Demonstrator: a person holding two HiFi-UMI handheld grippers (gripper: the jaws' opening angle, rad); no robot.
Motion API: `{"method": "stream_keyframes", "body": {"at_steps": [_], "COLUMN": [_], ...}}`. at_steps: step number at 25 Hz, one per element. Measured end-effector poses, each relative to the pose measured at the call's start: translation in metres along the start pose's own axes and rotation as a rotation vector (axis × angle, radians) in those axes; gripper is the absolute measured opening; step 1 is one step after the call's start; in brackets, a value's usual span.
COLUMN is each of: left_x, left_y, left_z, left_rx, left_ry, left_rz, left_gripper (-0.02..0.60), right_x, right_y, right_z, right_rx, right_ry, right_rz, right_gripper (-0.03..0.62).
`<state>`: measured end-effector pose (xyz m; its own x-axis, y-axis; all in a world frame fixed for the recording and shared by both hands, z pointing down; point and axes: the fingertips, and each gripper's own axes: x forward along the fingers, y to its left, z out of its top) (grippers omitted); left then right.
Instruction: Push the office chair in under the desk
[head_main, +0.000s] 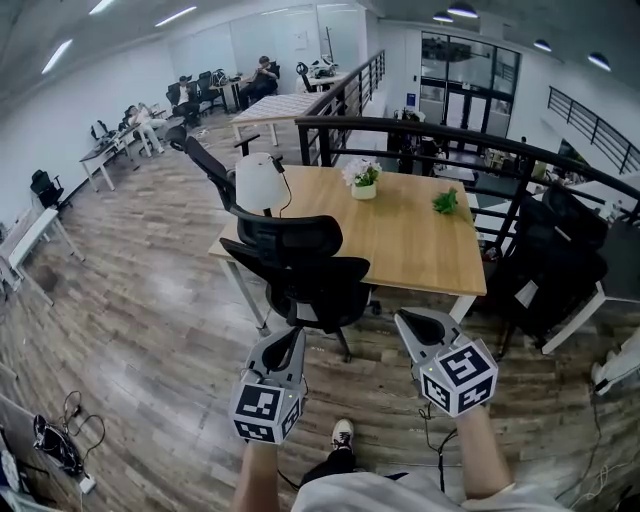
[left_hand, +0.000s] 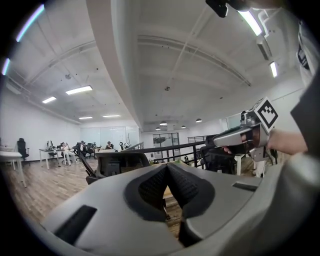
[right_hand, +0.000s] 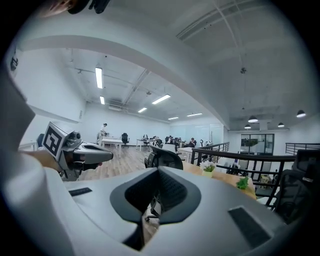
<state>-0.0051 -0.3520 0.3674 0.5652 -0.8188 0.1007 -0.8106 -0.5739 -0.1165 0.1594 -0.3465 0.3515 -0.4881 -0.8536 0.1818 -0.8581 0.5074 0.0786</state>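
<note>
head view: wooden desk (head_main: 405, 245) on plank floor (head_main: 150, 330)

The wood-plank floor (head_main: 130, 290) ran through an open, white-walled office. A black railing (head_main: 420, 125) bordered the mezzanine edge. Linear ceiling lights (head_main: 175, 15) were lit. Glazed doors (head_main: 470, 70) stood beyond the railing.
</note>
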Motion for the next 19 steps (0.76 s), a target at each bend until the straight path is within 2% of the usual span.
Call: {"method": "stream_keyframes", "body": {"at_steps": [19], "left_x": [0.0033], "left_y": [-0.0073], "left_z": [0.0030], "left_rx": [-0.002], "left_ry": [-0.004], "left_rz": [-0.006], "left_gripper": [0.011], "right_x": [-0.0036], "right_y": [-0.0043], "right_z": [-0.0022], "right_rx": [0.002], "right_ry": [0.003], "right_rz": [0.010], "right_gripper": [0.020]}}
